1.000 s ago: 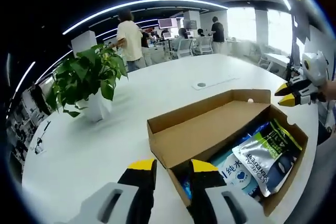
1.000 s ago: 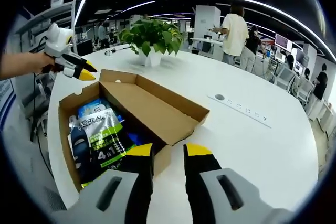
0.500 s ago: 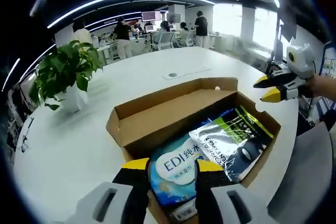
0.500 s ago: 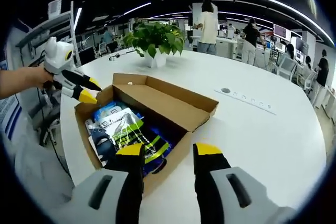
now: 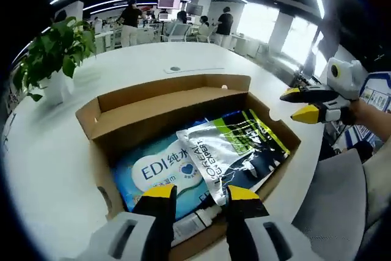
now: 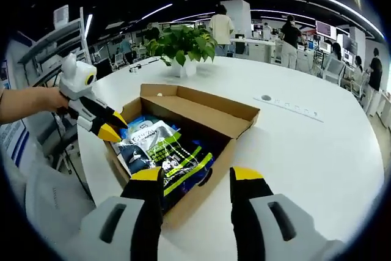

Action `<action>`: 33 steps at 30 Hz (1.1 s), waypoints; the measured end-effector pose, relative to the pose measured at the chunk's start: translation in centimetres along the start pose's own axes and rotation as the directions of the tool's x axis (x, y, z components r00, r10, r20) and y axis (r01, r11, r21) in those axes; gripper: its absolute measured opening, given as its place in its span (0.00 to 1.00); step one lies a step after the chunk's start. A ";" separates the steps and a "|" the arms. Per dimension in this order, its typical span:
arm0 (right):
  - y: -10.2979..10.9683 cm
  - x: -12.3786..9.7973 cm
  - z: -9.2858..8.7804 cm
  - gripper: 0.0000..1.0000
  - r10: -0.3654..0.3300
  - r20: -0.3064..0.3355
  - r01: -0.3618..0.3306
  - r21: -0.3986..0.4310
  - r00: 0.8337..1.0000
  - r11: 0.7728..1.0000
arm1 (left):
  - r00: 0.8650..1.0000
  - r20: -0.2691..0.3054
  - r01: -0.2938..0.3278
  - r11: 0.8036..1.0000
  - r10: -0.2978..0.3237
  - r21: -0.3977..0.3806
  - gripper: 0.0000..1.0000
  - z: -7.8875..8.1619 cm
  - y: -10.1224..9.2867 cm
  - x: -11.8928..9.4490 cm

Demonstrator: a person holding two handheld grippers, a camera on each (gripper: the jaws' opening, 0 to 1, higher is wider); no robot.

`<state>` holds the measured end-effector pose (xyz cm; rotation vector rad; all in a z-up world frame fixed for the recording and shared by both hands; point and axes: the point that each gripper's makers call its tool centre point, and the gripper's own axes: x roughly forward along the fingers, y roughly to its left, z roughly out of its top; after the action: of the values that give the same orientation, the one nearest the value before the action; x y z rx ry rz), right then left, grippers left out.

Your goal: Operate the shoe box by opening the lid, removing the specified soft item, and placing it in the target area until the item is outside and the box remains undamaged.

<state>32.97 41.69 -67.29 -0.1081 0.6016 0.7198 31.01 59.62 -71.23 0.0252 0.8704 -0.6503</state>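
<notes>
Shoe box point(image 5: 183, 145) lies open, soft pouch point(image 5: 235, 154) ahead of the spread left gripper point(image 5: 198, 192); right gripper point(image 6: 197, 175), spread too, must reach in.

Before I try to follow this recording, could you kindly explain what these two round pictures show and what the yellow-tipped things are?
A person holds a hand-held gripper in each hand, and a fisheye camera rides on each one. The left gripper view looks along the left gripper; the right gripper view looks along the right gripper. Both have yellow-tipped fingers, standing apart and holding nothing. Each gripper also appears in the other's picture. On the white table sits an open cardboard shoe box with its lid folded back. Inside lie a blue EDI wipes pack and a silver and green L'Oreal pouch on top of it. A potted plant stands behind.
</notes>
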 end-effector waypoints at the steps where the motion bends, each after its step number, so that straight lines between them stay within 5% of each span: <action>1: 0.1 -0.1 -0.1 0.40 0.000 -0.001 0.000 0.002 1.000 1.000 | 1.000 -0.005 0.007 1.000 -0.007 -0.009 0.32 -0.1 -0.1 0.1; 9: 1.2 -0.5 -1.1 0.39 0.008 -0.005 -0.008 0.008 1.000 1.000 | 0.996 -0.026 0.084 0.991 -0.087 -0.106 0.25 -0.3 -1.5 1.2; 12: 1.5 -0.6 -1.3 0.38 0.013 -0.007 -0.013 0.013 1.000 1.000 | 0.988 -0.044 0.136 0.973 -0.147 -0.188 0.21 -0.7 -2.3 1.6; 17: 1.7 -0.5 -1.6 0.37 0.018 -0.012 -0.018 0.013 1.000 1.000 | 0.987 -0.013 0.151 0.947 -0.161 -0.283 0.18 -0.5 -2.0 1.8; 22: 1.8 -0.1 -1.5 0.36 0.024 -0.015 -0.024 0.011 1.000 1.000 | 0.988 0.005 0.149 0.948 -0.154 -0.282 0.03 -0.3 -1.8 1.4; 33: 3.2 1.8 -0.9 0.36 0.071 -0.016 -0.070 0.029 0.997 0.997 | 0.991 0.029 0.134 0.950 -0.131 -0.282 0.00 -0.5 -1.3 0.2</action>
<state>31.51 44.88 -68.70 -0.0669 0.6347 0.7791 30.05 58.59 -71.39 -0.2971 0.9550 -0.6445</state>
